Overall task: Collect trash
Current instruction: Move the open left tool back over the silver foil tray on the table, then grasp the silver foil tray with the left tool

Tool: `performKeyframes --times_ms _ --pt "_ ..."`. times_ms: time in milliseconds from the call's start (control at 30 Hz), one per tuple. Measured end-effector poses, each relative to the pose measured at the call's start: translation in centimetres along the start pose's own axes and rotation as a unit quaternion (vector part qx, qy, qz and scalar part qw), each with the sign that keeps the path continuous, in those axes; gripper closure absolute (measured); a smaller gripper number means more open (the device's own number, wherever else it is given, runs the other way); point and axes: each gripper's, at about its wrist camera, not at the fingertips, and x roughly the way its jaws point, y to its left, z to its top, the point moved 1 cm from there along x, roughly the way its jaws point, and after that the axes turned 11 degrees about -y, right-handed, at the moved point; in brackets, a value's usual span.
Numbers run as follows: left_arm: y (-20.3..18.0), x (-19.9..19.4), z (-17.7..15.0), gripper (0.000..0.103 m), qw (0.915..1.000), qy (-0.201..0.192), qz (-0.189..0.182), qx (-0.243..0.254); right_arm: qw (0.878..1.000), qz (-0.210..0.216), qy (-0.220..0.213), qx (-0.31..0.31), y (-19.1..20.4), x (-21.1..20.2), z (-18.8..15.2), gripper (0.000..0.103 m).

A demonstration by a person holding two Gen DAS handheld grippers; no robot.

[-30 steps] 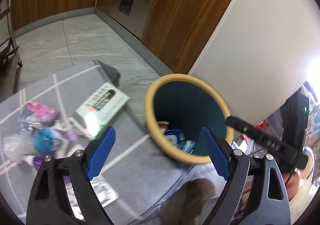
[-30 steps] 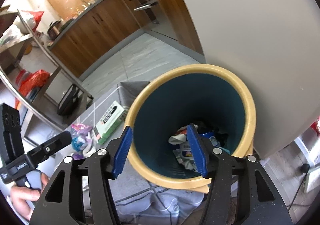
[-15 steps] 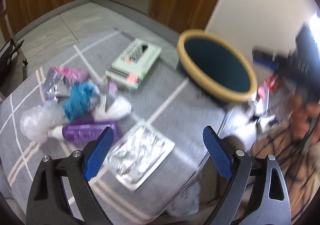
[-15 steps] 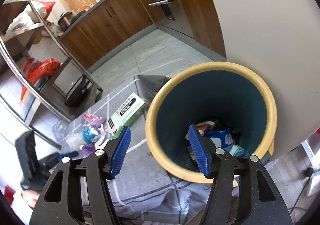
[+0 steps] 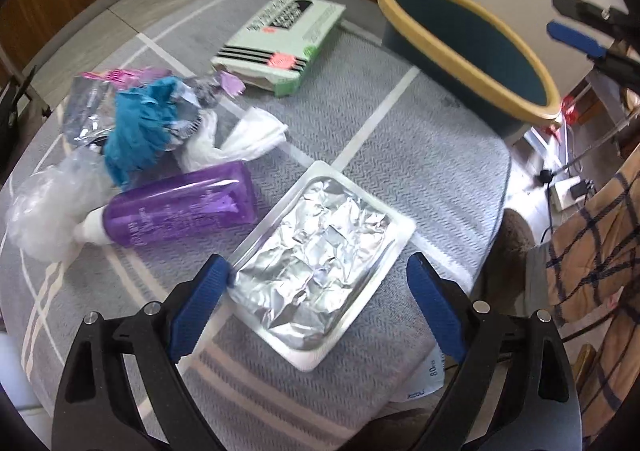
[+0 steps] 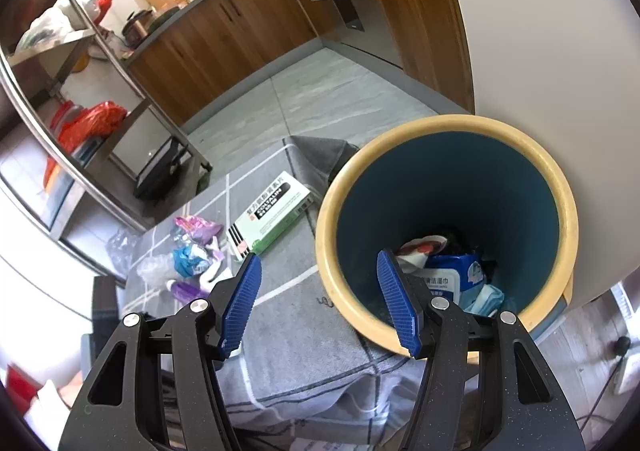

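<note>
My left gripper [image 5: 316, 303] is open and empty, its blue pads either side of a crumpled silver foil pouch [image 5: 320, 251] on the grey cloth. Beside it lie a purple bottle [image 5: 180, 211], a white tissue [image 5: 240, 139], a teal wrapper [image 5: 140, 131], a clear bag [image 5: 40, 207] and a green-white box [image 5: 280, 39]. The yellow-rimmed teal bin [image 5: 472, 47] stands at the far right. My right gripper [image 6: 320, 303] is open and empty just over the bin's [image 6: 440, 123] near rim; wrappers [image 6: 448, 271] lie inside it.
The grey checked cloth [image 5: 400, 155] covers a low surface whose edge falls off on the right. A plaid fabric [image 5: 592, 251] hangs right of it. A white wall [image 6: 540, 31], wooden cabinets [image 6: 224, 39] and a steel shelf rack [image 6: 80, 99] surround the area.
My left gripper swung away from the bin, left and down over the trash pile, stopping above the foil pouch. My right gripper drew back slightly from the bin's mouth. Both stayed open.
</note>
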Motion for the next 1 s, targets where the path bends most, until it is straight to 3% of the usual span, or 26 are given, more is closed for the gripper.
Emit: performKeyframes --times_ms 133,500,733,1000 --pt "-0.8 0.7 0.2 0.01 0.9993 0.002 0.012 0.035 1.0 -0.007 -0.001 0.007 -0.6 -0.1 -0.1 0.041" --pt "-1.0 1.0 0.4 0.011 0.9991 0.003 0.004 0.043 1.0 -0.004 0.004 0.005 -0.4 0.1 -0.3 0.041" --pt "-0.7 -0.5 -0.5 0.019 0.9995 0.02 -0.023 0.005 1.0 -0.002 0.003 0.008 -0.1 0.1 -0.3 0.041" --pt "-1.1 0.6 0.0 0.017 0.9994 0.013 0.019 0.026 1.0 -0.001 0.007 0.003 0.2 0.4 -0.5 0.041"
